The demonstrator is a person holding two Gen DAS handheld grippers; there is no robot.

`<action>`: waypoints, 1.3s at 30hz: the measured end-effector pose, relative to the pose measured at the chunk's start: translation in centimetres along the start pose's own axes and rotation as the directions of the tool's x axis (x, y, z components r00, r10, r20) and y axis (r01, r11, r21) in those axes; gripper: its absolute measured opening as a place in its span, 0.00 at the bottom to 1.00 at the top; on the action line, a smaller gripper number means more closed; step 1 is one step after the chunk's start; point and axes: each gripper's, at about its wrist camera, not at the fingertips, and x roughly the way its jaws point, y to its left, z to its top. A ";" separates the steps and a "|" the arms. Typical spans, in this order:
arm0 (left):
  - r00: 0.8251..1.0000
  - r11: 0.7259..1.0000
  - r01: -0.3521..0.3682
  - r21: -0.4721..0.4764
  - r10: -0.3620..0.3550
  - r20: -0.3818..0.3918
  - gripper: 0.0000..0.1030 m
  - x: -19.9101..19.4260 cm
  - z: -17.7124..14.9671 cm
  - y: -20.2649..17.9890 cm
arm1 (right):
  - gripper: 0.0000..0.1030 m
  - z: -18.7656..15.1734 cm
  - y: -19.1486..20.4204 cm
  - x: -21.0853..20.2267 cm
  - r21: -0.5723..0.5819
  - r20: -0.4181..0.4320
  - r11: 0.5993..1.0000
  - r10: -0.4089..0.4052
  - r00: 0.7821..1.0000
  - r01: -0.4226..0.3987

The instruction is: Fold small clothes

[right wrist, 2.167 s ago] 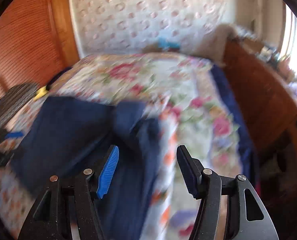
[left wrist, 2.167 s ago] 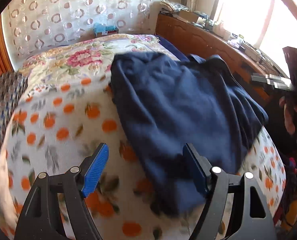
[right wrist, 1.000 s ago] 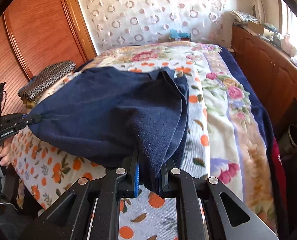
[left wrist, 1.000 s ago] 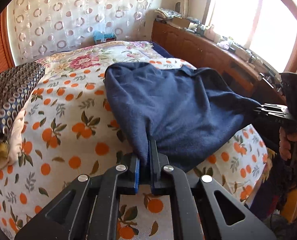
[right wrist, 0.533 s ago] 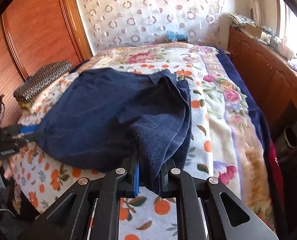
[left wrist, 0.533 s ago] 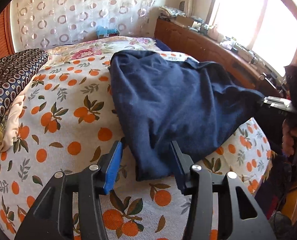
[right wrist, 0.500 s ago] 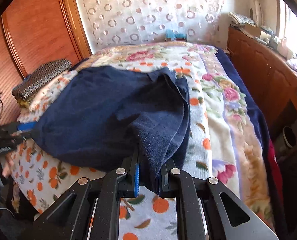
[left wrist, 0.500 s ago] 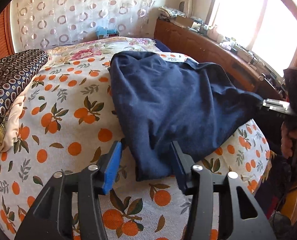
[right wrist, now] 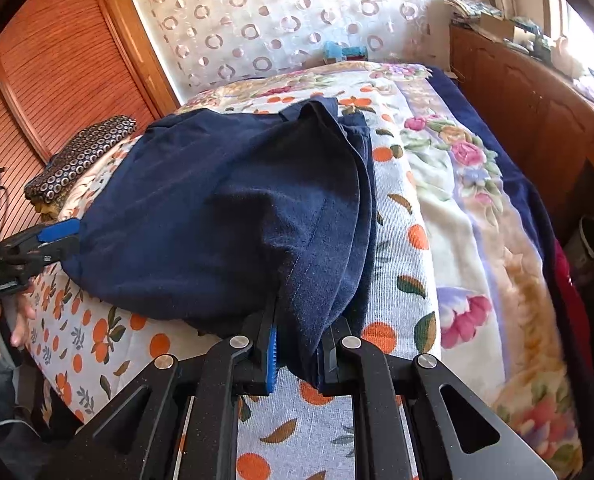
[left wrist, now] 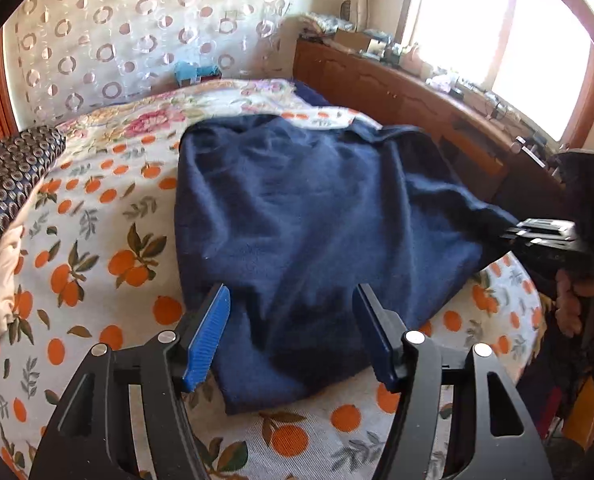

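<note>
Navy garment (left wrist: pixel 305 216): spread on the orange-print bedspread (left wrist: pixel 97 248), its near corner lying between the wide-open jaws of the left gripper (left wrist: pixel 293 332), which grips nothing. Right gripper (right wrist: pixel 299 354): jaws clamped on a bunched fold of the same garment at its 6 o'clock edge. Surroundings: patterned folded pile (left wrist: pixel 5 176) at 9 o'clock, wooden cabinet (left wrist: pixel 409 96) at 2 o'clock, circle-print curtain (left wrist: pixel 137 32) at 12 o'clock.

The right tool (right wrist: pixel 297 350) hides the navy garment's (right wrist: pixel 217 216) pinched corner.
</note>
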 end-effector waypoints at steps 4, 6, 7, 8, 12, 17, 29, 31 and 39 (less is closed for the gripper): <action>1.000 1.000 -0.005 -0.018 0.004 -0.027 0.63 1.4 -0.5 0.4 | 0.12 0.0 0.2 0.1 0.004 0.007 1.000 -0.005 1.000 0.005; 1.000 1.000 -0.004 -0.022 0.003 -0.031 0.63 1.7 -0.8 0.5 | 0.12 0.6 0.2 -0.6 0.022 0.043 1.000 0.014 0.999 -0.015; 1.000 1.000 -0.005 -0.020 0.004 -0.030 0.63 1.7 -0.8 0.5 | 0.12 1.0 0.3 -1.0 0.025 0.057 0.999 0.021 0.998 -0.023; 1.000 1.000 -0.006 -0.020 0.005 -0.029 0.63 1.7 -0.9 0.4 | 0.12 1.1 0.6 -1.0 0.015 0.054 1.000 0.017 0.998 -0.018; 1.000 1.000 0.000 -0.025 0.000 -0.028 0.63 1.5 -1.0 0.5 | 0.12 1.1 1.1 -0.5 -0.027 0.014 1.000 -0.012 1.000 0.013; 1.000 0.998 0.010 -0.057 -0.010 -0.003 0.63 0.1 -1.1 1.4 | 0.12 4.6 3.3 -2.7 -0.051 0.133 0.998 0.052 0.990 -0.046; 0.986 0.969 -0.131 -0.210 0.149 0.072 0.63 -8.9 -5.1 10.0 | 0.12 7.0 22.1 3.7 -0.307 0.013 0.875 0.397 0.918 -0.374; 0.983 0.960 -0.151 -0.237 0.171 0.068 0.63 -9.7 -6.0 11.4 | 0.12 4.9 24.0 5.8 -0.314 -0.074 0.853 0.416 0.906 -0.417; 0.982 0.960 -0.147 -0.240 0.170 0.079 0.63 -9.9 -6.3 12.1 | 0.18 3.3 24.5 6.9 -0.320 -0.126 0.862 0.372 0.920 -0.393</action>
